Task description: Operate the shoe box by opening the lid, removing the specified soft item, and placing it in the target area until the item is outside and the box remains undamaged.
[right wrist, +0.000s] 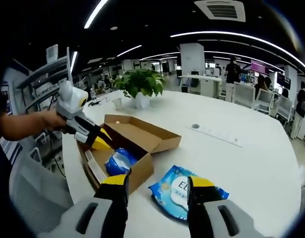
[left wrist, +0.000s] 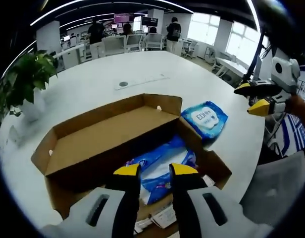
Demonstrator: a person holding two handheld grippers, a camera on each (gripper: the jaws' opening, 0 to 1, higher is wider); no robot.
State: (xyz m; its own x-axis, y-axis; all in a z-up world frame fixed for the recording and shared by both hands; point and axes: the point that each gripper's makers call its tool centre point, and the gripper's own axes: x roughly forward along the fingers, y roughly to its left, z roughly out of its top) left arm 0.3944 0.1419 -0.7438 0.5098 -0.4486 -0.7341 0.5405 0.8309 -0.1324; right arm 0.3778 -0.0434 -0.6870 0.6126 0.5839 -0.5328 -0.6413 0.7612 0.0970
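Removal step: left gripper (left wrist: 155,171), jaws parted and empty, poised over crinkly blue plastic soft pack (left wrist: 160,166) inside open brown cardboard shoe box (left wrist: 93,144); needs lowering and closing on it; right gripper (right wrist: 157,182) open, idle above flat blue wipes packet (right wrist: 184,196).

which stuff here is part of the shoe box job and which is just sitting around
Part of the job:
- shoe box, lid already open
- blue soft pack inside the box
- blue wipes pack lying on the table beside the box
- left gripper, over the box
- right gripper, above the wipes pack

Just lying about:
- potted plant
- white table
- office chairs in the background
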